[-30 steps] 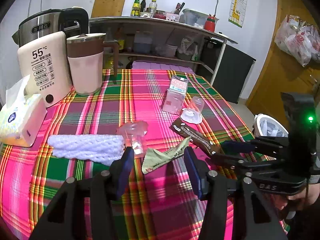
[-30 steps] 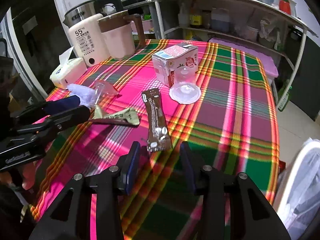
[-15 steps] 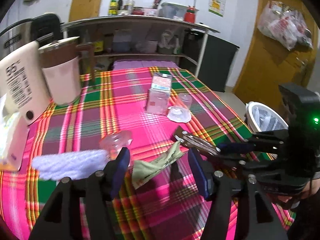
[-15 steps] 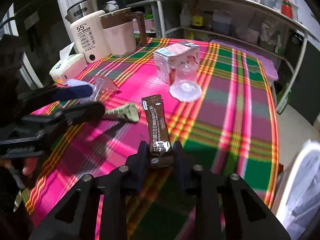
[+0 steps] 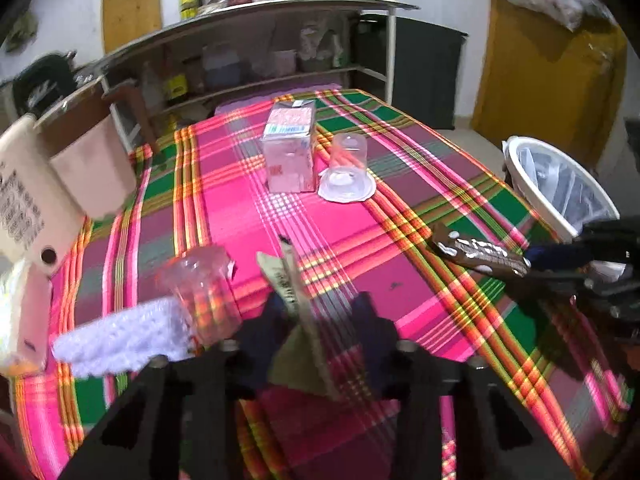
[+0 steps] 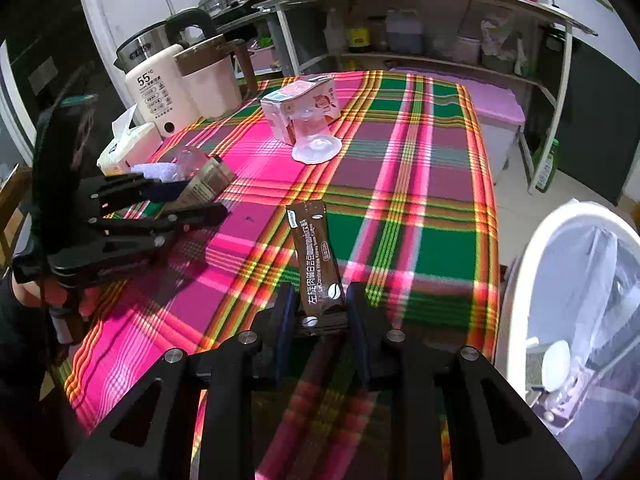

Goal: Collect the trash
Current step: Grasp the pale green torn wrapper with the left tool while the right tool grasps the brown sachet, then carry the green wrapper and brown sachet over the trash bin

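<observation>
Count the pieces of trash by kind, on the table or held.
Sachet wrappers: 2 (brown coffee sachet, olive wrapper)
Clear plastic cups: 2 (upside-down cup, lying cup)
Pink carton: 1
White foam net: 1
Total: 6

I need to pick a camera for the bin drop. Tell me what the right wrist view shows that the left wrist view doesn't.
Only the right wrist view: trash already lying inside the white bin.

Only the left wrist view: the foam net sleeve in full.

Both: the right gripper shut on the brown sachet, and the left gripper shut on the green wrapper.
</observation>
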Tool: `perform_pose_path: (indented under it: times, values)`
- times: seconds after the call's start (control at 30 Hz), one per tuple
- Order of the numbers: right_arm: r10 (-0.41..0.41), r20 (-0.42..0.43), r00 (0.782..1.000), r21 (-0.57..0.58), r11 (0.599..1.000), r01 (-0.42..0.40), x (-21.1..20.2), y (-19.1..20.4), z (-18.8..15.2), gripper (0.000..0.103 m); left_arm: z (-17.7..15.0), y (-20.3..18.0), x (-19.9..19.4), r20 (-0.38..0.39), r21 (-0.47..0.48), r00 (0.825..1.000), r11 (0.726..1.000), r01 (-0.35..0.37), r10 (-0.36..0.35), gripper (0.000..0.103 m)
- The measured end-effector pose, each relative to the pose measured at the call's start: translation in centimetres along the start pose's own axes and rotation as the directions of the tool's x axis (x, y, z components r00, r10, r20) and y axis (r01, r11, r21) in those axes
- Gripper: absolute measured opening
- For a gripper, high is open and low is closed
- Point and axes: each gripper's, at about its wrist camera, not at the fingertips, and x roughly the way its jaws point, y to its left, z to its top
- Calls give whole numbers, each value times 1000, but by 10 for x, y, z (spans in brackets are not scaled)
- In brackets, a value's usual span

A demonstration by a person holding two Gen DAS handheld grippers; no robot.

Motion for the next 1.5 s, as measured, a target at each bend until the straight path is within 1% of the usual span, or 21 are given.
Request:
perform_pose_path:
  times: [0.03, 0.1, 0.2, 0.57, 0.87, 1.03, 1.3, 1.5]
  values:
    - [2, 3, 1000, 2, 1000, -2, -2, 0, -2, 28, -1, 1, -2, 0, -25, 1000, 1000, 8, -8, 28]
    - [5, 10, 1000, 7, 1000, -5, -7, -1, -5, 28, -5, 0, -4, 0, -57, 1000, 998, 2, -2, 21]
    - [7, 19, 1000, 15, 1000, -7, -15, -4, -11, 28, -10, -3, -9, 10, -93, 1000, 996, -5, 6, 18]
    - [10, 62, 998, 48, 999, -13, -46, -10, -32, 28, -25, -32, -39, 62, -170, 998, 985, 11, -1, 17]
    - [-6, 111, 994, 58, 998, 0, -78, -11, -44, 28, -30, -54, -71, 119, -266, 993, 964, 19, 14, 17]
    - [-12, 134, 991, 62, 998, 4, -94, -11, -49, 28, -32, -66, -84, 146, -280, 989, 959, 34, 8, 17]
    - [-30, 166, 986, 77, 997, 17, -113, -15, -55, 28, -32, -87, -97, 172, -253, 985, 965, 65, -21, 17]
    - [-42, 182, 982, 87, 996, 26, -123, -19, -59, 28, -30, -96, -102, 188, -245, 982, 967, 73, -27, 17]
